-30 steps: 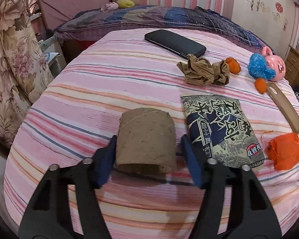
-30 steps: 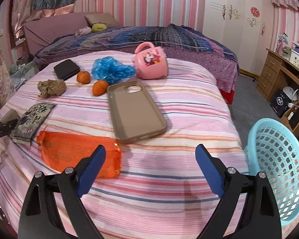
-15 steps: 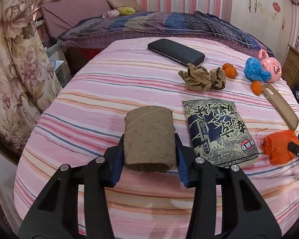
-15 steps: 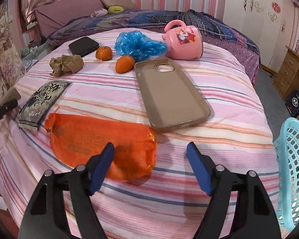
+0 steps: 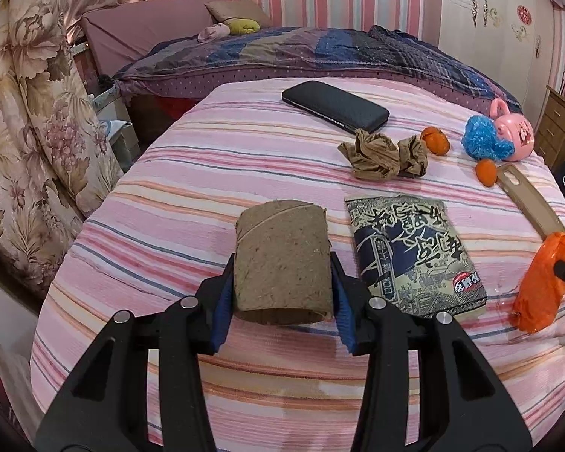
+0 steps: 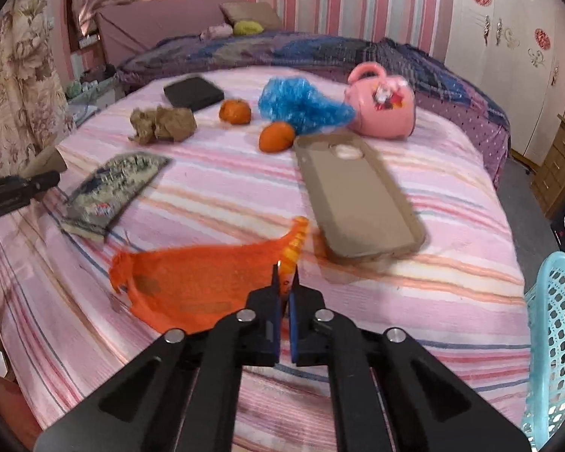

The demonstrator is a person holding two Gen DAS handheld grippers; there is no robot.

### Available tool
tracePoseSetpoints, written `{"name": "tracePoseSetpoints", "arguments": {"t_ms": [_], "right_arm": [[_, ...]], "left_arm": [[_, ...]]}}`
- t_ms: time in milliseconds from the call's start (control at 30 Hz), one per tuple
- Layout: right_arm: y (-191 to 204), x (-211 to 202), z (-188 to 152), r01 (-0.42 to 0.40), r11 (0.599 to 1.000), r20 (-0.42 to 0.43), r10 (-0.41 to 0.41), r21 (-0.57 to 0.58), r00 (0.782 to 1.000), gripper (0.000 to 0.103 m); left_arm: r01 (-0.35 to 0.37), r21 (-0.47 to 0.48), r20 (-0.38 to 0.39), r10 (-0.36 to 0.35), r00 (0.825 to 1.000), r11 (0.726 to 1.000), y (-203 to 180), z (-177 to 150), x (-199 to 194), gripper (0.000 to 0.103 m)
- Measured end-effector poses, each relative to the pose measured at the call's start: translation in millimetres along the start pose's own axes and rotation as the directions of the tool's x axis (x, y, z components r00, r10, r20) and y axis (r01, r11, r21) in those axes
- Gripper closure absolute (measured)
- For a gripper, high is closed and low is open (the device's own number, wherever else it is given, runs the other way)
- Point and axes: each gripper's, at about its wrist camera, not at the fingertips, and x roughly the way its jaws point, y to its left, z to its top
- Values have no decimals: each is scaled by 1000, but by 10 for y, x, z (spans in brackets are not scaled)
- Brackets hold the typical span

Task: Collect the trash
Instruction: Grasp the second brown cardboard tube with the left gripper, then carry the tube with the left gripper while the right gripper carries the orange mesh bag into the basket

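Closest to each camera, both claws already grip trash: the left claw (image 5: 282,293) is pressed against the two sides of a brown cardboard roll (image 5: 282,260), and the right claw (image 6: 285,293) is pinched tight on one corner of an orange net bag (image 6: 203,282), which hangs partly lifted off the striped bed (image 6: 414,301). A light blue basket (image 6: 553,339) shows at the right edge, beside the bed — probably where both pieces belong. To do it well, carry the bag slowly, since a thin corner pinch could slip, and squeeze the roll only enough to hold it, as cardboard crushes easily. Farther on lie a printed snack packet (image 5: 414,256), crumpled brown paper (image 5: 382,154) and a blue plastic wad (image 6: 301,101), likely next, while the phone case (image 6: 358,196), oranges, pink mug (image 6: 382,103) and black case (image 5: 335,105) look like keepers.
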Motion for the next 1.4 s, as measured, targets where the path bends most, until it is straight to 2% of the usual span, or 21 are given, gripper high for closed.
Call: {"name": "tracePoseSetpoints", "arguments": {"t_ms": [200, 467, 867, 1167, 1400], "right_arm": [[-207, -176, 23, -15, 998, 75, 11, 59, 997, 100], [-377, -248, 7, -13, 998, 87, 7, 69, 996, 100], [-614, -350, 0, -14, 994, 127, -1, 113, 992, 101], [-740, -384, -18, -2, 992, 132, -15, 126, 991, 101], [-928, -564, -59, 41, 991, 160, -62, 131, 985, 101]], "left_arm": [[11, -26, 33, -10, 999, 1000, -31, 37, -117, 59], [47, -45, 61, -44, 997, 998, -311, 115, -224, 59], [96, 27, 85, -98, 992, 995, -955, 123, -330, 59], [119, 20, 77, -120, 990, 993, -1137, 128, -336, 59], [150, 27, 86, -152, 985, 988, -1369, 126, -384, 59]]}}
